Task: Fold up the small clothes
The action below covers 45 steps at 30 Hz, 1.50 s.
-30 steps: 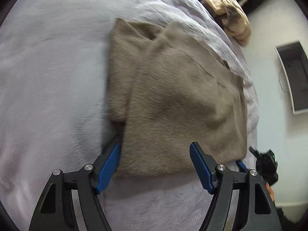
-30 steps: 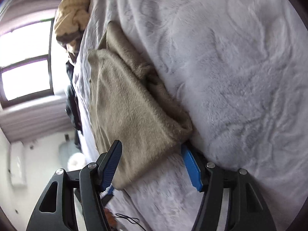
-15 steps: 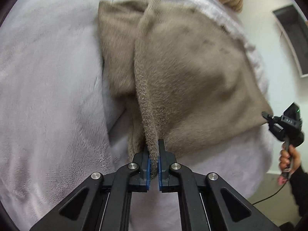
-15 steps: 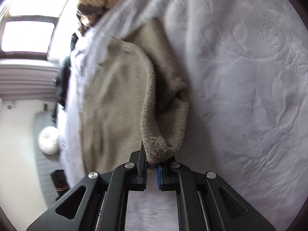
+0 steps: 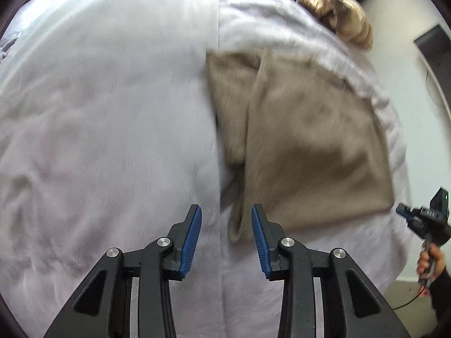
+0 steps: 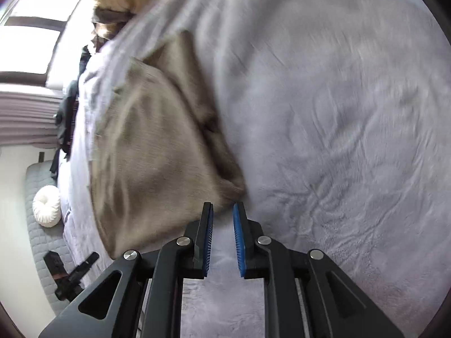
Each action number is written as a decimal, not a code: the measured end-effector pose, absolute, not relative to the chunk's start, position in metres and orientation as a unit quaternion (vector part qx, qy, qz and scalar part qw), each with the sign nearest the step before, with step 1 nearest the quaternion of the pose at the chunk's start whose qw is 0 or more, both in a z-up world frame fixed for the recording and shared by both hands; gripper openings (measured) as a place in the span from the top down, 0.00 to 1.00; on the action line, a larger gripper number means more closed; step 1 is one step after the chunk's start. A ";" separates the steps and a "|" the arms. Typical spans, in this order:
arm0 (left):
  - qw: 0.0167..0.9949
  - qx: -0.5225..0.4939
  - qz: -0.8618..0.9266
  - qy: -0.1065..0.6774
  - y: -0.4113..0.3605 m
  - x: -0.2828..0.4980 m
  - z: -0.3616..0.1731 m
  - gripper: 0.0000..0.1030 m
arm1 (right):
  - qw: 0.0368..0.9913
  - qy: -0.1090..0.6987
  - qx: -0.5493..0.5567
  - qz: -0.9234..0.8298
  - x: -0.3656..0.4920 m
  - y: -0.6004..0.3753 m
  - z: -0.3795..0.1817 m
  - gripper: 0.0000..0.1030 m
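A folded tan fleece garment (image 5: 304, 146) lies on the pale lilac bedspread (image 5: 107, 118). In the left wrist view my left gripper (image 5: 227, 219) is open, its blue pads either side of the garment's near corner without gripping it. In the right wrist view the same garment (image 6: 146, 146) lies left of centre, and my right gripper (image 6: 222, 211) is open a little, just short of the garment's near corner and empty. The right gripper also shows at the left wrist view's right edge (image 5: 422, 222), held by a hand.
A heap of beige and dark clothes (image 5: 332, 8) lies at the far end of the bed. A window (image 6: 31, 33) is at upper left. A white round cushion (image 6: 46, 207) sits on a grey mat beside the bed. The bed edge runs close along the garment's far side.
Both grippers closed on the garment's near corners half a second ago, then let go and opened. The garment dropped back flat on the bed and both grippers pulled back.
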State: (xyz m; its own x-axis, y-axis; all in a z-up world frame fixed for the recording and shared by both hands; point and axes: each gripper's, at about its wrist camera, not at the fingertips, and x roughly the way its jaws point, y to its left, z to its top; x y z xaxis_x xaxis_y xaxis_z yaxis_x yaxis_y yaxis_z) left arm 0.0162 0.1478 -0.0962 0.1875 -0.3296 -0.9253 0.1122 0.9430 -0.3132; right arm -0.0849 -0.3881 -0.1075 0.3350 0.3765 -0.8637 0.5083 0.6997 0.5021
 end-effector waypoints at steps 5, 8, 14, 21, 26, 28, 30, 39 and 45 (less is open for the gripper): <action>0.779 -0.070 -0.166 0.600 0.107 0.051 -0.095 0.63 | 0.746 0.574 0.337 -0.010 -0.049 -0.372 -0.095 0.83; 0.786 -0.068 -0.163 0.592 0.088 0.071 -0.100 0.63 | 0.759 0.586 0.284 -0.016 -0.007 -0.364 -0.096 0.45; 0.799 -0.056 -0.145 0.581 0.057 0.095 -0.104 0.63 | 0.784 0.592 0.185 -0.022 0.072 -0.362 -0.109 0.32; 0.808 -0.002 -0.116 0.578 0.049 0.101 -0.117 0.63 | 0.784 0.608 0.120 -0.027 0.093 -0.355 -0.122 0.94; 0.796 -0.012 -0.078 0.600 0.069 0.111 -0.129 0.63 | 0.765 0.604 0.219 -0.053 0.084 -0.385 -0.129 0.94; 0.800 -0.015 -0.076 0.594 0.075 0.110 -0.119 0.63 | 0.773 0.595 0.212 -0.054 0.078 -0.382 -0.116 0.94; 0.803 -0.027 -0.089 0.588 0.079 0.105 -0.110 0.63 | 0.787 0.584 0.191 -0.050 0.069 -0.374 -0.100 0.94; 0.792 0.013 -0.078 0.606 0.067 0.095 -0.147 0.58 | 0.765 0.633 0.114 -0.009 0.037 -0.317 -0.133 0.91; 0.791 0.025 -0.074 0.607 0.080 0.092 -0.136 0.52 | 0.763 0.622 0.176 -0.020 0.025 -0.341 -0.127 0.91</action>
